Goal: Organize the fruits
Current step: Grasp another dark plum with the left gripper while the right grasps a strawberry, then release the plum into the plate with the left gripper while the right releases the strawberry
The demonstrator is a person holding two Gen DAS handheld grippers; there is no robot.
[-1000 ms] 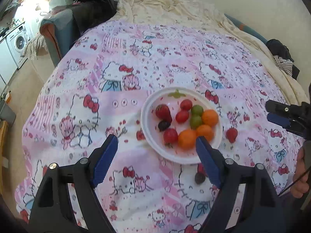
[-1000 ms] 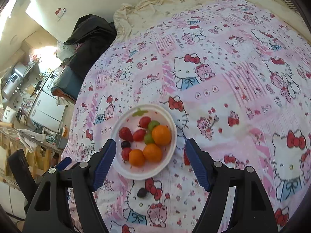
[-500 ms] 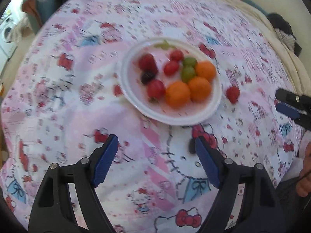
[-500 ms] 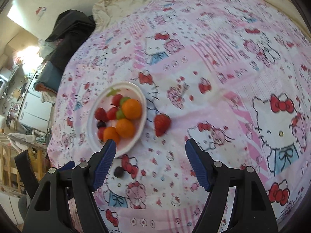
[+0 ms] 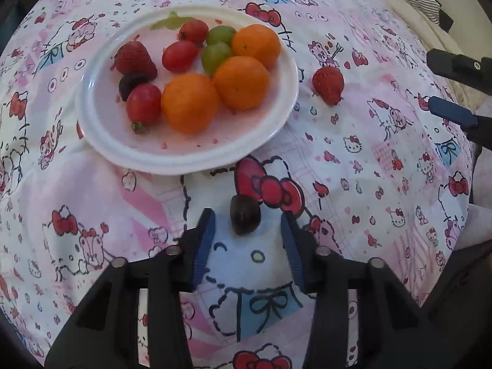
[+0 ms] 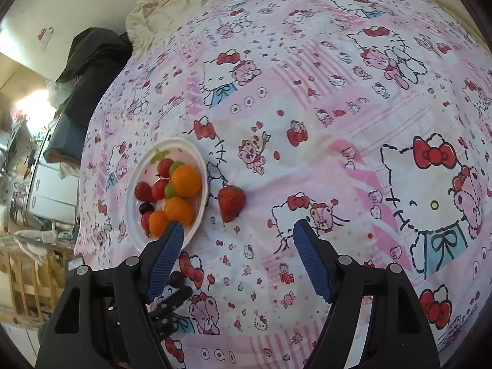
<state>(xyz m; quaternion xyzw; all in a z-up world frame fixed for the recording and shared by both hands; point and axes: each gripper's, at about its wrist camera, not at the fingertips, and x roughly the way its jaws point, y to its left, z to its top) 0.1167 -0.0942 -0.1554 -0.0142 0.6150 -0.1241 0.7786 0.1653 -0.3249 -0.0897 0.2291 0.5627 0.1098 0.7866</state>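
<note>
Left wrist view: the left gripper (image 5: 247,236) points steeply down at a dark grape (image 5: 245,217) lying on the bedspread (image 5: 353,184) just below the white plate (image 5: 190,160).
Left fingers: closing, with the grape between them; a gap shows on both sides, so the pads do not press it yet.
Plate contents: three oranges (image 5: 215,89), two strawberries, red and green grapes and one dark fruit.
Stray fruit: a strawberry (image 5: 328,85) lies on the bedspread just right of the plate.
Doing the step well: the grape looks small and soft, so the fingers should meet it across its middle with a light squeeze, staying clear of the cloth.
Right wrist view: the right gripper (image 6: 238,247) hangs above the bedspread, fingers wide apart and empty, the loose strawberry (image 6: 231,202) ahead of them.
Hidden or unclear: in this view the left finger covers the plate's (image 6: 135,190) near rim; the dark grape (image 6: 176,278) shows only partly behind it, and whether the left gripper touches it cannot be told here.
</note>
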